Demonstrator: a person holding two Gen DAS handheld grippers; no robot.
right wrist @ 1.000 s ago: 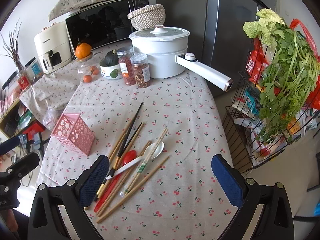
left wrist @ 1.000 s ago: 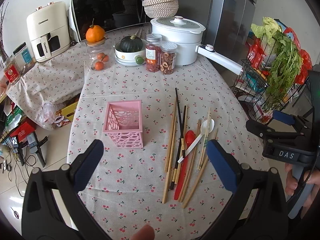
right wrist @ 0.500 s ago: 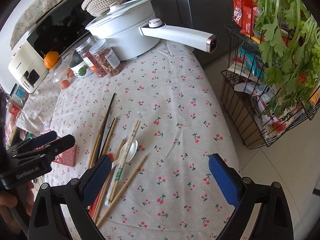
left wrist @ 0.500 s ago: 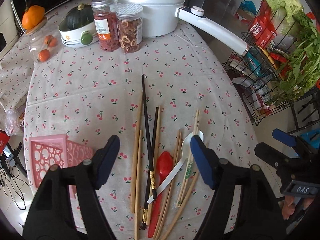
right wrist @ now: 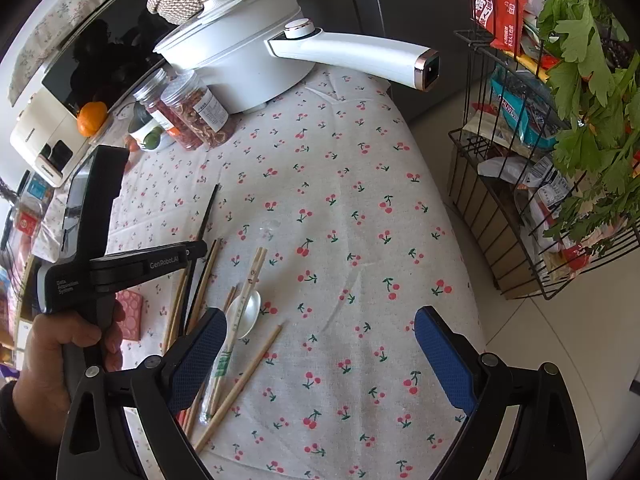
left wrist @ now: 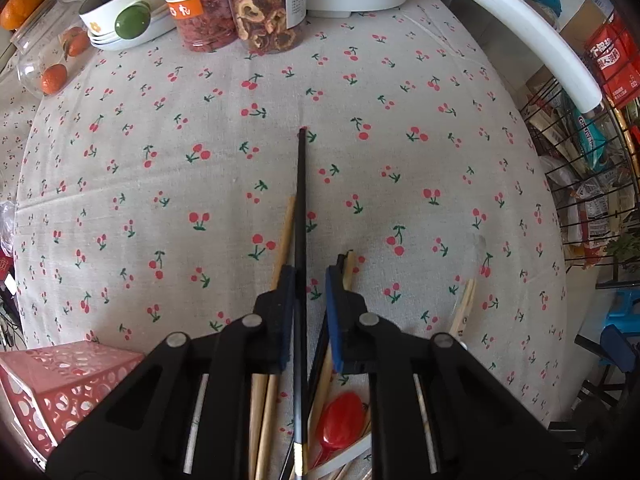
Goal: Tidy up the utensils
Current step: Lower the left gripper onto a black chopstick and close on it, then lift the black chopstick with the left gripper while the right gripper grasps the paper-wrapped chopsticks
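Cherry-print tablecloth (left wrist: 400,128) covers the table; white pot (right wrist: 240,52) with a long handle stands at the far end, beside 2 clear jars (right wrist: 188,114) of dried food. Wire rack (right wrist: 532,184) with packets and greens stands off the table's right edge.

Left gripper (left wrist: 306,276) is low over the utensil pile, its fingers narrowed to a small gap. Black chopstick (left wrist: 301,208) runs straight up through that gap, tip pointing toward the jars. Left pad touches or nearly touches the stick; right pad stands slightly off it. Whether the stick is clamped cannot be told. Wooden chopsticks (left wrist: 285,236) lie just left of the black one, passing under the left finger; another wooden one (left wrist: 349,268) lies against the right finger. Red spoon (left wrist: 340,420) lies under the gripper body, to the right. Pink perforated holder (left wrist: 60,384) sits at lower left, apart from the pile.

Right gripper (right wrist: 318,356) hovers with fingers wide apart, nothing between them. White spoon (right wrist: 246,312) and paper-sleeved chopsticks (right wrist: 236,328) lie just beside its left finger; 1 bare wooden chopstick (right wrist: 240,384) slants between the fingers' span on the cloth.

Writing: "GenRobot.AI" and "Data Acquisition System" on the left gripper's body in the right wrist view. Jar labels carry print too small to read.
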